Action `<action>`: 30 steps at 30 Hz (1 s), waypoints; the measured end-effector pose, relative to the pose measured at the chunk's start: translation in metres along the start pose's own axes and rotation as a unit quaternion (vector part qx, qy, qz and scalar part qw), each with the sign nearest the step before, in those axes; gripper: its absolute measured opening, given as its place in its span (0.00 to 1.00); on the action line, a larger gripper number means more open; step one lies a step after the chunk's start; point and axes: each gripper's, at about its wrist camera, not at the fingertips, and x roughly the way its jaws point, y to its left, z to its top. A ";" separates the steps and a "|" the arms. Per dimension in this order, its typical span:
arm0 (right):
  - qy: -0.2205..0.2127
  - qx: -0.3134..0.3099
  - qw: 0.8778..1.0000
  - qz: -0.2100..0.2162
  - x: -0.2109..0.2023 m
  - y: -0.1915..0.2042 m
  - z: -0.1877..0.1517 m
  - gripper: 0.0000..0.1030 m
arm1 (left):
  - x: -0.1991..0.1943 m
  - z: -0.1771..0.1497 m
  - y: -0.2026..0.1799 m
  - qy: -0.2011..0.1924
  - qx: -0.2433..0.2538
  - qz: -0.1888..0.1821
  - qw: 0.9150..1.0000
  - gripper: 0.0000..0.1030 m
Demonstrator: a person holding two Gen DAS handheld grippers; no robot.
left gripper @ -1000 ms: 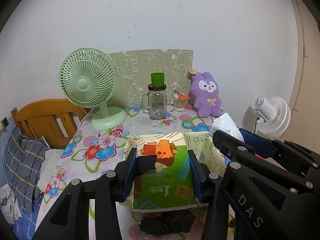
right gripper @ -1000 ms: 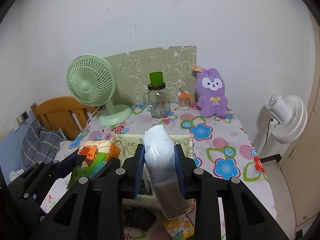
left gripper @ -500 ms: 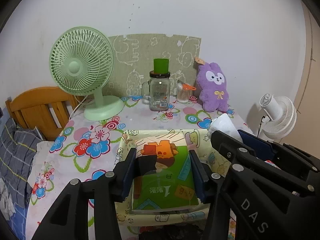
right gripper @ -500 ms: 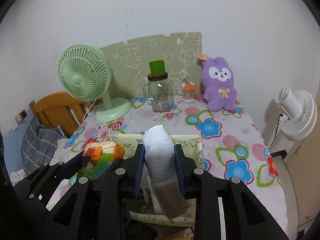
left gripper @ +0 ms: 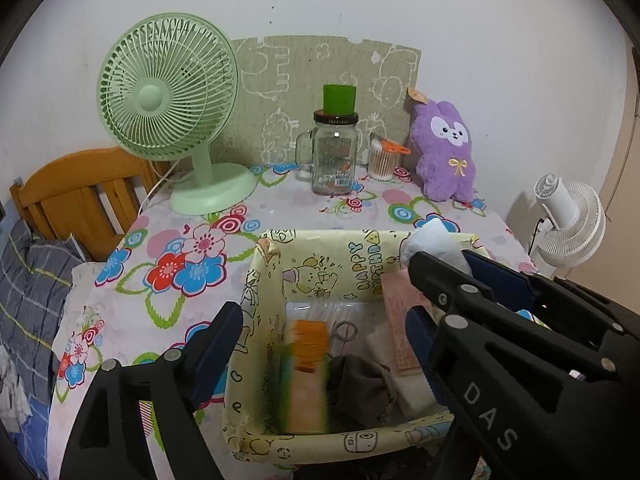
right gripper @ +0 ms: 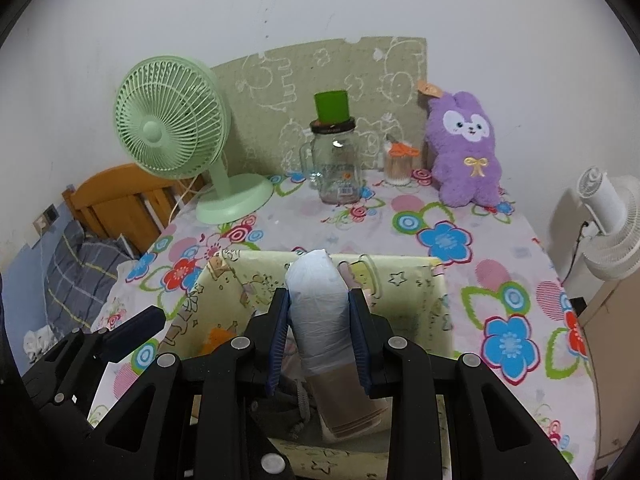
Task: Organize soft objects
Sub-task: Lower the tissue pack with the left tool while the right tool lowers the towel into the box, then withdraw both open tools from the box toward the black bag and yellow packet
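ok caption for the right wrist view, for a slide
Right gripper holds a plastic-wrapped roll over the yellow patterned box on a floral tablecloth.

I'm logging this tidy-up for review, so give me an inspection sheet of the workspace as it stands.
Surface: table under a flowered cloth.
Job's things: yellow storage box holds an orange-green packet, blurred, and a grey drawstring pouch; white wrapped roll over the box.
Clutter: green desk fan, glass jar mug, cotton swab jar, purple plush rabbit.
Grippers: left gripper has just been opening, nothing pinched; right gripper clamps the roll.
Cables: green fan's cord; white fan's cord.
Surroundings: white fan, wooden headboard, plaid bedding.
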 end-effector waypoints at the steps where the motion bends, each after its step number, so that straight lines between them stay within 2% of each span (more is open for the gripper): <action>1: 0.001 -0.002 1.000 0.004 0.002 0.001 0.000 0.31 | 0.002 0.000 0.002 0.003 -0.001 0.000 1.000 0.84; 9: 0.021 -0.018 0.999 0.026 0.020 0.010 0.000 0.35 | 0.010 -0.002 0.011 0.014 -0.010 0.004 1.000 0.85; 11: 0.023 -0.019 0.999 0.025 0.022 0.011 0.000 0.42 | 0.012 -0.003 0.011 0.015 -0.009 0.004 1.000 0.86; 13: 0.018 -0.023 0.999 0.022 0.023 0.012 0.000 0.64 | 0.013 -0.003 0.012 0.015 -0.010 0.003 1.000 0.86; 21: 0.012 -0.026 1.000 0.013 0.020 0.010 0.000 0.69 | 0.010 -0.002 0.010 0.010 -0.006 0.002 1.000 0.88; 30: -0.002 -0.023 1.000 0.007 -0.003 0.005 -0.003 0.77 | -0.008 -0.005 -0.001 -0.003 0.002 -0.001 1.000 0.91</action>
